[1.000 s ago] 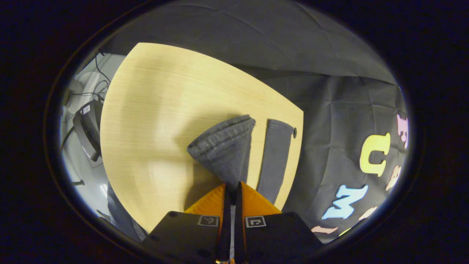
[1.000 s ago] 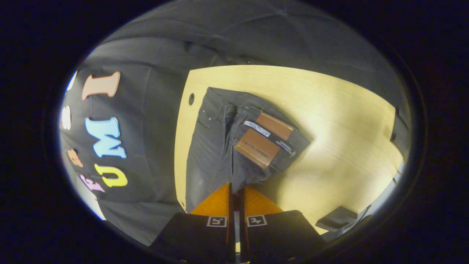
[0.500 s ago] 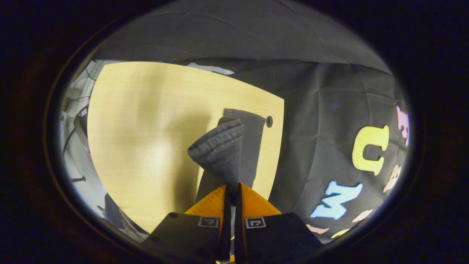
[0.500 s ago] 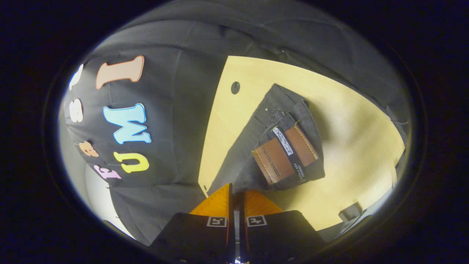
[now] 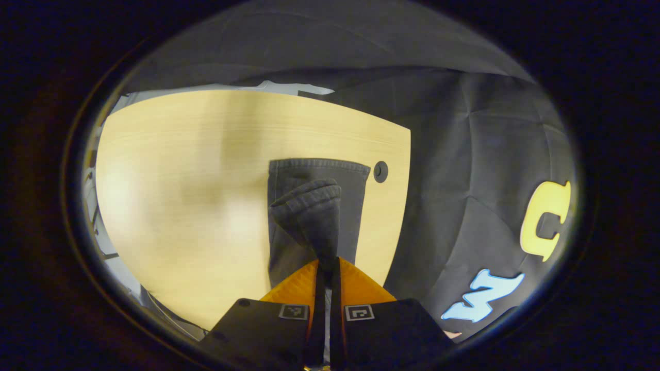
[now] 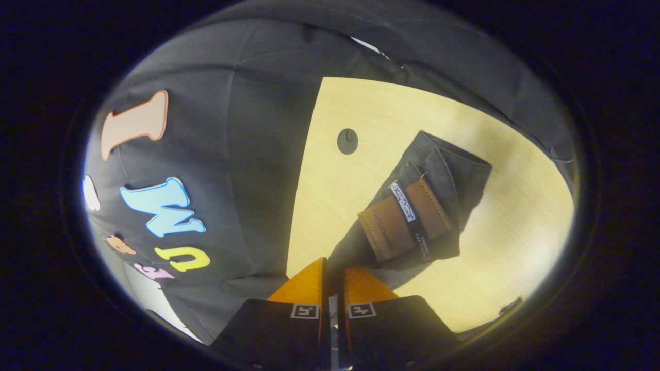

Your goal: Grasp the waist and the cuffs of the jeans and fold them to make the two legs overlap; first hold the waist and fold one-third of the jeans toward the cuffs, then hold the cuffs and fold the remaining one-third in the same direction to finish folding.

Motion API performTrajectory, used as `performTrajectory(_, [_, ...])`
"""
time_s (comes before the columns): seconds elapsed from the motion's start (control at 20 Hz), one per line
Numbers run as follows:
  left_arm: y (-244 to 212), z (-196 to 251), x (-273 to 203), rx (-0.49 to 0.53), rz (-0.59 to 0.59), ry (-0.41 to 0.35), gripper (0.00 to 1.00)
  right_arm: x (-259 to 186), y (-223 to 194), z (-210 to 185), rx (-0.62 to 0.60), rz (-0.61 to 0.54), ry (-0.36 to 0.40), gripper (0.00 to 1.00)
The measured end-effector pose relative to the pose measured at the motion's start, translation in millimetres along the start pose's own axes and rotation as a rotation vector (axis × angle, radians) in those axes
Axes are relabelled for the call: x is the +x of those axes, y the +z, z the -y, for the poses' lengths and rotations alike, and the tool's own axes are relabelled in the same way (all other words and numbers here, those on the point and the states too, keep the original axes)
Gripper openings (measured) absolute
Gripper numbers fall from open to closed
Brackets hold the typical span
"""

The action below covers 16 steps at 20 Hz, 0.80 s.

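Left gripper is clamped on a cuff of the dark grey jeans, both fingers pinched together on the fabric with no gap between them. The held cuff is lifted and bunched, hem curling toward the camera, hanging directly over the other leg, which lies flat on the light wood table. That flat leg's hem runs straight across, just beside a round cable hole near the table's right edge (in the left gripper view). Black booth cloth sits behind and to the right of the table.

Right gripper is clamped on the waist end of the jeans, fingers pressed together on the denim. From the fingertips the fabric rises up and right across the table. A brown leather waistband patch faces the camera, with a narrow black-and-white woven label crossing it (text too small, skipped). The waist section looks raised off the table, throwing a shadow on the wood to its lower right; how much still touches the surface I cannot tell. A round cable hole lies on the table left of the jeans, apart from them. Black cloth covers the left side.
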<state>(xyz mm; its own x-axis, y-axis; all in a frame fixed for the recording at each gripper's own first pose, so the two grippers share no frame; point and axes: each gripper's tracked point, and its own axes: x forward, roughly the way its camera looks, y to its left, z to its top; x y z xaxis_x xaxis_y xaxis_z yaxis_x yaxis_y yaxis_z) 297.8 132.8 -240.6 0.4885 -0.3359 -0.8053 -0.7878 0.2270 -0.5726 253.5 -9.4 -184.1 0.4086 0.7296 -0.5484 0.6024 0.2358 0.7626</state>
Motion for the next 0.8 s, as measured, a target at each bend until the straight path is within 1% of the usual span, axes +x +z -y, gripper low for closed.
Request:
performTrajectory(0.05, [3.1,1.1,11.1,0.013,-0.001,0.012,0.12,12.9,4.2,3.9,0.008,0.006,-0.009,0.06])
performTrajectory(0.1, [5.4,2.8,24.0,0.024,-0.001,0.022,0.07,26.0,9.5,8.6,0.015,0.013,-0.021,0.06])
performTrajectory(0.15, [5.4,4.6,33.4,0.034,-0.001,0.029,0.12,36.7,14.2,11.7,0.026,0.021,-0.029,0.06])
performTrajectory(0.2, [4.9,9.6,43.4,0.054,-0.006,0.024,0.12,46.0,19.6,12.9,0.033,0.03,-0.023,0.06])
performTrajectory(0.25, [1.2,14.9,47.7,0.079,-0.014,0.015,0.07,52.9,22.2,13.0,0.034,0.039,-0.014,0.06])
performTrajectory(0.3, [0.3,19.2,52.0,0.109,-0.013,0.016,0.07,60.6,24.6,13.5,0.027,0.049,-0.01,0.06])
performTrajectory(0.35, [-0.1,25.1,55.1,0.139,-0.008,0.015,0.12,66.4,27.4,16.4,0.016,0.057,-0.007,0.1])
performTrajectory(0.4, [1.4,28.2,61.7,0.171,0.0,0.012,0.07,70.4,31.2,20.2,0.012,0.067,-0.002,0.06])
performTrajectory(0.45, [1.4,34.1,67.3,0.198,0.002,0.004,0.12,75.3,33.5,23.8,0.008,0.077,-0.003,0.06])
performTrajectory(0.5, [0.7,37.7,70.7,0.226,0.003,0.0,0.12,76.7,33.1,25.5,0.005,0.089,-0.002,0.06])
performTrajectory(0.55, [1.9,39.3,75.8,0.247,0.013,0.003,0.07,78.8,34.1,25.1,0.003,0.093,0.005,0.07])
performTrajectory(0.6, [-1.7,42.9,80.4,0.267,0.025,-0.003,0.12,81.2,35.1,25.1,0.002,0.102,0.013,0.08])
performTrajectory(0.65, [-3.8,47.5,84.4,0.297,0.035,-0.019,0.12,85.3,35.3,27.2,-0.006,0.113,0.014,0.09])
performTrajectory(0.7, [-6.9,48.3,86.1,0.33,0.037,-0.023,0.09,86.7,34.0,27.8,-0.025,0.12,0.013,0.22])
performTrajectory(0.75, [-11.0,49.3,86.0,0.366,0.045,-0.021,0.1,85.0,32.2,25.8,-0.05,0.134,0.017,0.16])
performTrajectory(0.8, [-11.7,46.9,87.4,0.402,0.057,-0.011,0.21,83.8,30.3,24.3,-0.077,0.146,0.014,0.24])
